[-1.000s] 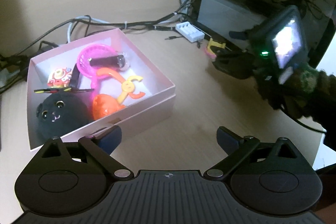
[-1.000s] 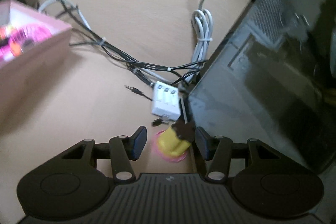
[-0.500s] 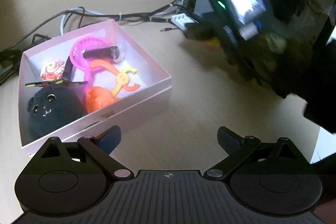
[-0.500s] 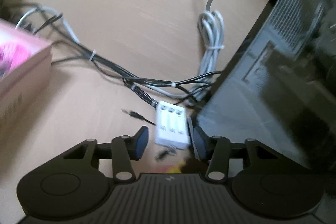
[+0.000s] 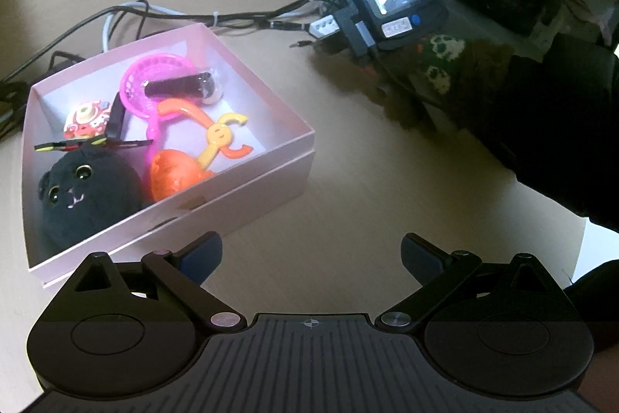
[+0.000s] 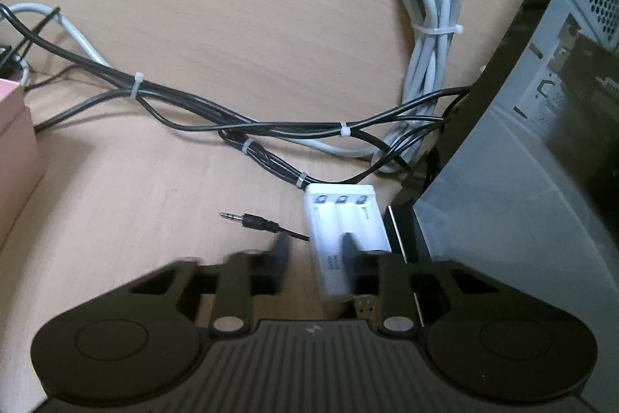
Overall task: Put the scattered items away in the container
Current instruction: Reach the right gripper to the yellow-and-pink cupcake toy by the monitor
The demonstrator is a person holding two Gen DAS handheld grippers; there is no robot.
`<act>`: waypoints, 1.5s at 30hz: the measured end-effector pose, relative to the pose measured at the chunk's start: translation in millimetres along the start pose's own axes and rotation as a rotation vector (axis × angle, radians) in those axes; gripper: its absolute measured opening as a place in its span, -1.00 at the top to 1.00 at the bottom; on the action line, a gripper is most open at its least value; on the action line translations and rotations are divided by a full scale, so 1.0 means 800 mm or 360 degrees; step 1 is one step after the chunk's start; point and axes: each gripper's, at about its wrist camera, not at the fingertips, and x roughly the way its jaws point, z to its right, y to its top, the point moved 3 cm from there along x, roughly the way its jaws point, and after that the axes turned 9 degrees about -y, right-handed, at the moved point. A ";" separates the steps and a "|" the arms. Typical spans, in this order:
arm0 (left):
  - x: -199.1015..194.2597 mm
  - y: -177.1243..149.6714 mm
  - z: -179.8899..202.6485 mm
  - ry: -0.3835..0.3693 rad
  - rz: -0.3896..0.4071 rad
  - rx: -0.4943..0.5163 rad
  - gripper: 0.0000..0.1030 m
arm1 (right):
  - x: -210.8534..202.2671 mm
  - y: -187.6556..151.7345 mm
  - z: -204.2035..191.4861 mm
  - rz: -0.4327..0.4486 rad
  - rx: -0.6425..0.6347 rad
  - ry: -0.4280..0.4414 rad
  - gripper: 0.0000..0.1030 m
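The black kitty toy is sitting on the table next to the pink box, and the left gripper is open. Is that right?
Not quite. The left wrist view shows the black kitty toy inside the pink box, in its near corner beside the orange toy, not on the table. The left gripper is open, as you said.

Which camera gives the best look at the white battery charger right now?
The right wrist view: the battery charger lies close up on the desk, its slots visible, partly behind one right finger. The left wrist view shows only its small end beside the other tool's camera.
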 end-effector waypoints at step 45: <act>-0.017 -0.033 0.004 0.0245 0.0052 -0.0130 -1.00 | -0.146 -0.048 0.040 0.0281 0.0235 0.0122 -0.02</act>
